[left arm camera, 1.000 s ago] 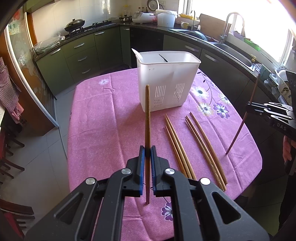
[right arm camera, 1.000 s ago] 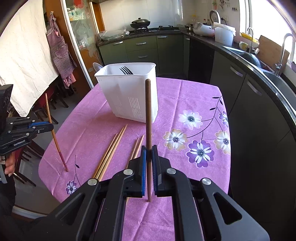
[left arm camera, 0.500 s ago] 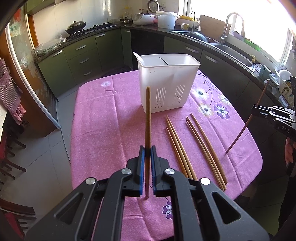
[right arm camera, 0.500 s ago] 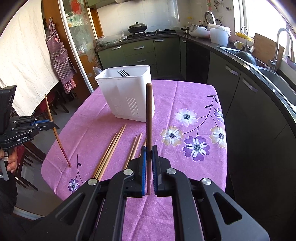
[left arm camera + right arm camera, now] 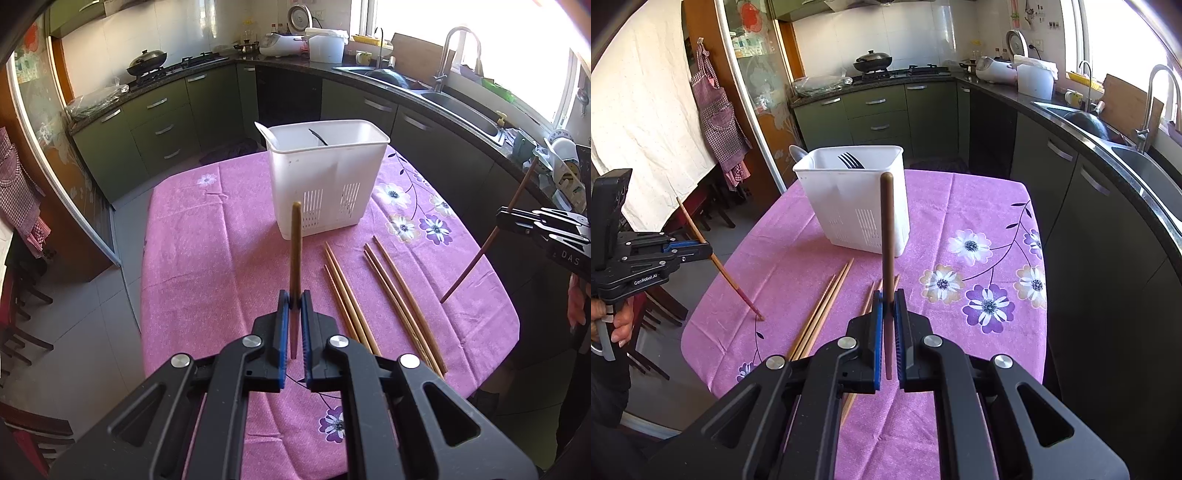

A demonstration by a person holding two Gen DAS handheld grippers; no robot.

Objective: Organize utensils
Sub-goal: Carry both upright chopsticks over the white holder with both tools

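Above the pink tablecloth [image 5: 207,266], each tool, left [image 5: 294,295] and right [image 5: 888,293], is clamped tight on one chopstick.

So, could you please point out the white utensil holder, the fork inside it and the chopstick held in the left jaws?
Utensil holder [image 5: 314,173], left wrist view, front wall.
Fork [image 5: 850,161], right wrist view, its dark tines above the rim.
Chopstick [image 5: 296,243], left wrist view, shaft above the jaws.

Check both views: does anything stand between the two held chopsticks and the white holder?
Nothing visible does. The left claw and the right claw each grip one chopstick, and only bare cloth lies before the holder. The loose chopsticks lie flat, off to the side. The holder's top is open.
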